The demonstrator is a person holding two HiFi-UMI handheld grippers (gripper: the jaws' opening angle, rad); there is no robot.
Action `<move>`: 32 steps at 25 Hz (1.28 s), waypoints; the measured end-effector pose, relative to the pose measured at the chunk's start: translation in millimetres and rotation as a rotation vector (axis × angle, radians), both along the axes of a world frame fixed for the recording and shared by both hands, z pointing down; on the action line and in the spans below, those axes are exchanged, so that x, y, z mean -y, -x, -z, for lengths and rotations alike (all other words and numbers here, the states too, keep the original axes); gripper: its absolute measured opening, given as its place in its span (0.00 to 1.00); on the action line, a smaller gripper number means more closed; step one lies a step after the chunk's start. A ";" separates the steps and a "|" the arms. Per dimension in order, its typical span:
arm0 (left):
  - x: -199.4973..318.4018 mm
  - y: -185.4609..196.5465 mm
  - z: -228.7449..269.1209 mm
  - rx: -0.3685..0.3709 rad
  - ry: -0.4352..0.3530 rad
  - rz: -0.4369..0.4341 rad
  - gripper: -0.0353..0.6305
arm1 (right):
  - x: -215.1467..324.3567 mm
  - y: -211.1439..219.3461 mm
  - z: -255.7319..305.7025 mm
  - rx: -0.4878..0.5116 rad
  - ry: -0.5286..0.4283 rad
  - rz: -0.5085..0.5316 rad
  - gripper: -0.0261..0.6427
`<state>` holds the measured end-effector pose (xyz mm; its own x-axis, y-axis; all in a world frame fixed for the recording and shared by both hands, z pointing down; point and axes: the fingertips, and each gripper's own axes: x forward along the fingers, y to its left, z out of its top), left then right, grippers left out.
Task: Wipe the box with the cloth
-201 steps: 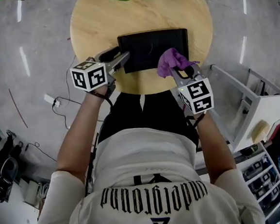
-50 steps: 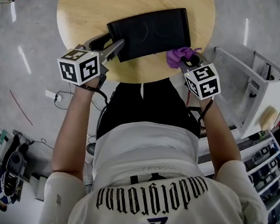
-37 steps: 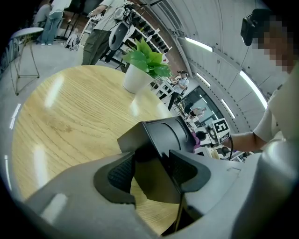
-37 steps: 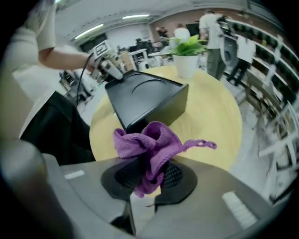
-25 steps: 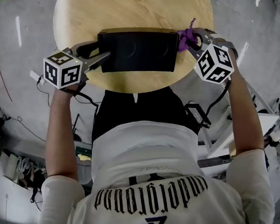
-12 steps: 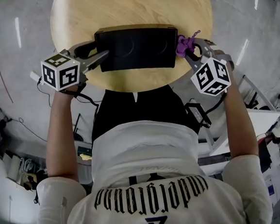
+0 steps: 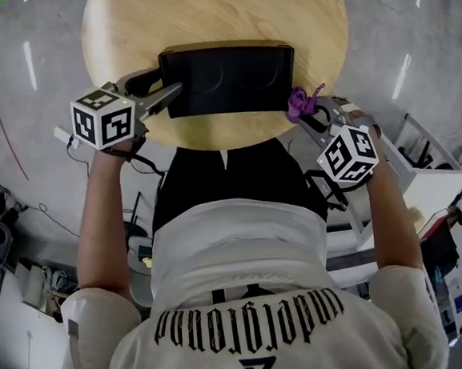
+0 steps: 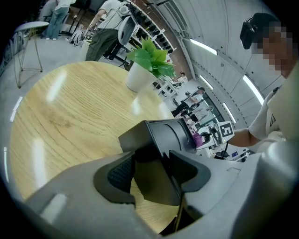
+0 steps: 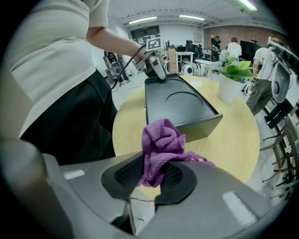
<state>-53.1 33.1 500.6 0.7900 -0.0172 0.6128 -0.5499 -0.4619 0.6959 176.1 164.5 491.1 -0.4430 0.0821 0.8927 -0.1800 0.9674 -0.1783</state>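
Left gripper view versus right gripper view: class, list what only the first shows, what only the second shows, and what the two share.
Only the left gripper view: the left gripper close up, jaws shut on the end of the black box. Only the right gripper view: the right gripper close up, jaws shut on the purple cloth. Both: the box, the round wooden table, the potted plant and, small in the distance, the other gripper.

Open tabletop (image 7: 200, 18) beyond the box (image 7: 227, 79)
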 end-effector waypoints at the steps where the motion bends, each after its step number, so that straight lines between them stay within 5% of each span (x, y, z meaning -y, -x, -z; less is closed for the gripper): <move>1: -0.1 -0.2 -0.1 0.000 -0.001 -0.005 0.42 | 2.3 -0.9 -1.8 -0.004 -0.001 0.007 0.14; 16: -0.3 -1.9 1.3 0.006 0.008 -0.095 0.44 | 141.2 -13.9 -7.2 -0.146 -0.190 0.278 0.15; 26: 4.7 7.9 3.2 -0.034 -0.012 -0.017 0.44 | 178.1 28.7 -17.1 -0.315 -0.337 1.051 0.15; 32: -1.8 0.8 6.7 -0.046 -0.019 -0.009 0.44 | 177.2 137.2 -18.3 -0.219 -0.469 1.267 0.14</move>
